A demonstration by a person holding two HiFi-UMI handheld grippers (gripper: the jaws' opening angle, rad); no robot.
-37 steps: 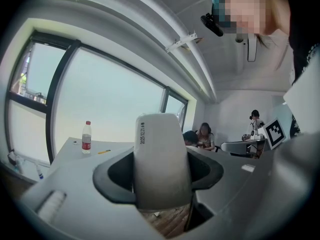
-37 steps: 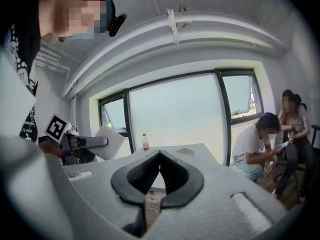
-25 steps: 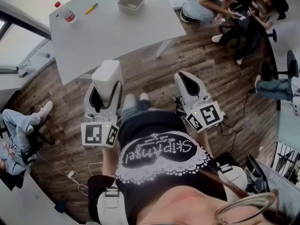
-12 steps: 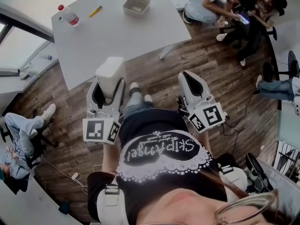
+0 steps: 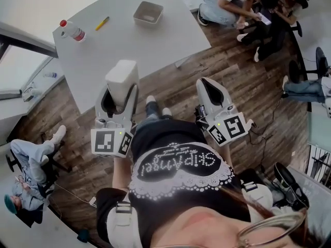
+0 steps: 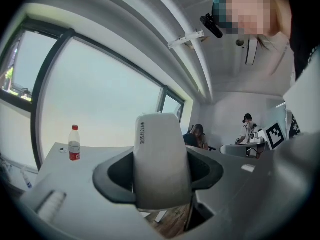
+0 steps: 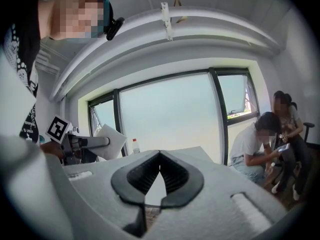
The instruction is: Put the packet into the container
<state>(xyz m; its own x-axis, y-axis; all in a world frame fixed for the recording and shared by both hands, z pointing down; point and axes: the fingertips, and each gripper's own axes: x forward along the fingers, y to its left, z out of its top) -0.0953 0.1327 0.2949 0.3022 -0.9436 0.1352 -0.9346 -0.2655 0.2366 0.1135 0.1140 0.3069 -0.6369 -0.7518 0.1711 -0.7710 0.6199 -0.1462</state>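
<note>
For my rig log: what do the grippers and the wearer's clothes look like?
The left gripper and right gripper are light-grey shells with black-lined jaws and white cubes bearing black square markers. The black top has white lettering.

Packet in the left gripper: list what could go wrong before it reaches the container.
1. The left gripper pinches the packet low down; most of it sticks out past the jaws, so it may tilt or slip.
2. The container sits toward the far side of the table, well away from the packet; a long reach could drop it short.
</note>
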